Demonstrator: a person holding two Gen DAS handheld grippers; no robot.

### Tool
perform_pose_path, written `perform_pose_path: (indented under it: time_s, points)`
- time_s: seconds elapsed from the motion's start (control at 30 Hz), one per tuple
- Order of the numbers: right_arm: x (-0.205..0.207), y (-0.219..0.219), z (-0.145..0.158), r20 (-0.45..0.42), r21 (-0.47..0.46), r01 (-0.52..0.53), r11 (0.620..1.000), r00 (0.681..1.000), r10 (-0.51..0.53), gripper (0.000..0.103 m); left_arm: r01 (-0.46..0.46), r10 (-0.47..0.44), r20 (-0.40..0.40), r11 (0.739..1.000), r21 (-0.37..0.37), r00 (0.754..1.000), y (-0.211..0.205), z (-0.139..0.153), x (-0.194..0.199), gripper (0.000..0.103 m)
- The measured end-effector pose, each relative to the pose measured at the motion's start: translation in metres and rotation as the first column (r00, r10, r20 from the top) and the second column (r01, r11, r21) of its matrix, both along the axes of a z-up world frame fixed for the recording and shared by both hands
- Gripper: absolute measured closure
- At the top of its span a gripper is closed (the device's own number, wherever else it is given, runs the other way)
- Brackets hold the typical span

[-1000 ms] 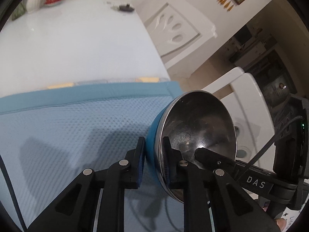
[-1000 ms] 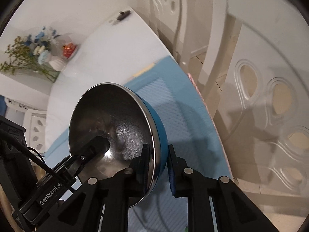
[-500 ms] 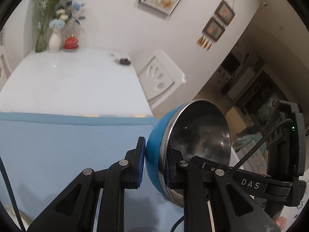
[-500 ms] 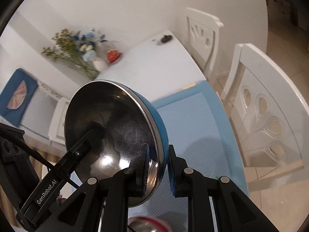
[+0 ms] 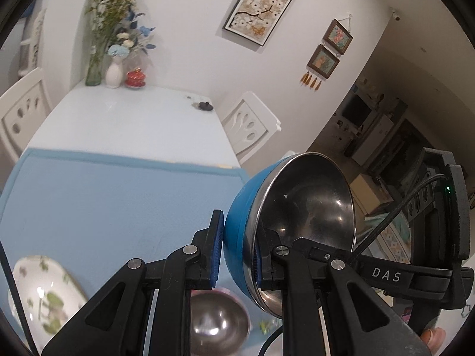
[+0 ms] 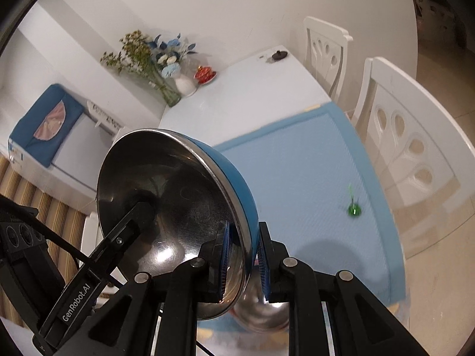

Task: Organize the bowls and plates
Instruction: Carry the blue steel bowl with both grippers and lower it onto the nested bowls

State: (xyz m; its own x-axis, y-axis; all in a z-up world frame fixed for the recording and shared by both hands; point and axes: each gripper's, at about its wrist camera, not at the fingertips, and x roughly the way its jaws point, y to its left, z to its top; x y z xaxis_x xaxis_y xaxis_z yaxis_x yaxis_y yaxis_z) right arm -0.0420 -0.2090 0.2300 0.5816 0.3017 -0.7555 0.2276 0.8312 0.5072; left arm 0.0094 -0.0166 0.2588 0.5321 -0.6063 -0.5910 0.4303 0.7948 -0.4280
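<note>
Bowl (image 5: 299,225), blue outside and steel inside, hangs tilted above the blue mat (image 5: 112,207) on your counter (image 5: 133,118). Your left claw (image 5: 236,250) pinches its rim on one side; your right claw (image 6: 243,262) pinches the rim opposite. Below sit a floral plate (image 5: 47,296) at left and a second steel bowl (image 5: 218,323).

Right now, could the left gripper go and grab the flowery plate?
Probably not yet. The left gripper is shut on the blue bowl's rim, and the right gripper grips it too. The flowery plate lies uncovered on the mat, but the bowl must go down first.
</note>
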Motion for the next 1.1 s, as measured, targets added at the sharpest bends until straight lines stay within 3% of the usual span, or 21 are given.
perform_pose_path:
  time_s: [0.23,0.57,0.87,1.1]
  points:
    - [-0.032,0.027,-0.014,-0.073,-0.001,-0.004,1.000,0.997,0.004,0.085,0.001,0.000,-0.050,1.000,0.016,0.999,0.022,-0.018,-0.032,0.089]
    - [-0.049,0.025,-0.086,-0.267,0.028,0.010,1.000,0.964,-0.002,0.084,0.034,-0.021,-0.176,0.997,0.069,0.984,0.013,-0.084,-0.047,0.089]
    - [-0.055,0.015,-0.140,-0.325,0.081,0.056,0.995,0.945,-0.027,0.084,0.059,-0.029,-0.268,0.993,0.102,0.963,0.001,-0.130,-0.043,0.088]
    - [-0.051,0.017,-0.156,-0.356,0.081,0.059,0.995,0.934,-0.027,0.084,0.065,-0.026,-0.313,0.991,0.116,0.949,-0.001,-0.152,-0.038,0.088]
